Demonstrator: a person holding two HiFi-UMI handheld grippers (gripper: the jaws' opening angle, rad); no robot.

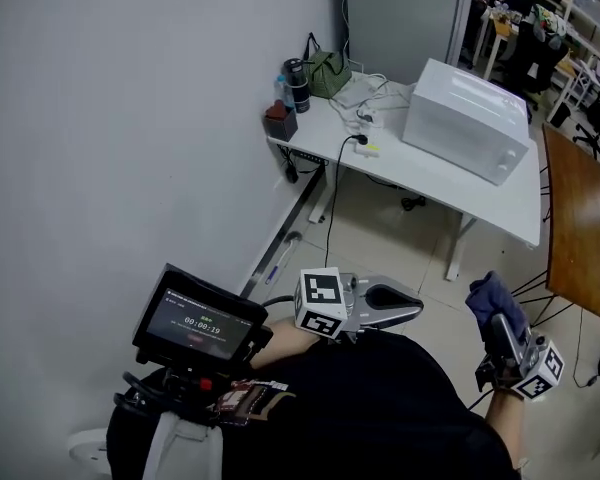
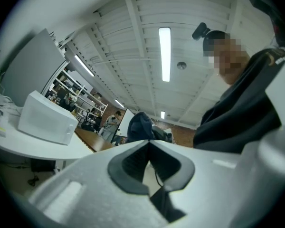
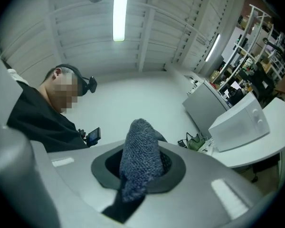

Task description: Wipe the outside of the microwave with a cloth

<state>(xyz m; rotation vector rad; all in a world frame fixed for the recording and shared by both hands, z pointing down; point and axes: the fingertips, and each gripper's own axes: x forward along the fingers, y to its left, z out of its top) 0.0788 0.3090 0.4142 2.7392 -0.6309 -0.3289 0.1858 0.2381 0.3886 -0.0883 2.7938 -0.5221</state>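
Note:
The white microwave (image 1: 467, 118) stands on a white desk (image 1: 500, 203) well ahead of me, several steps away; it also shows as the microwave (image 2: 45, 118) and the microwave (image 3: 240, 120) in the gripper views. My right gripper (image 1: 500, 326) is held low by my body, tilted up, shut on a dark blue cloth (image 1: 494, 296). In the right gripper view the cloth (image 3: 141, 146) stands up out of that gripper (image 3: 143, 164). My left gripper (image 1: 412, 308) is held in front of my chest, and in its own view this gripper (image 2: 148, 145) has its tips together with nothing held.
On the desk's far left end are a dark bottle (image 1: 297, 83), a green bag (image 1: 328, 72), a power strip (image 1: 366, 146) and cables. A brown wooden table (image 1: 578, 218) stands at the right. A grey wall (image 1: 120, 118) runs along the left. A small monitor (image 1: 200, 318) sits at my chest.

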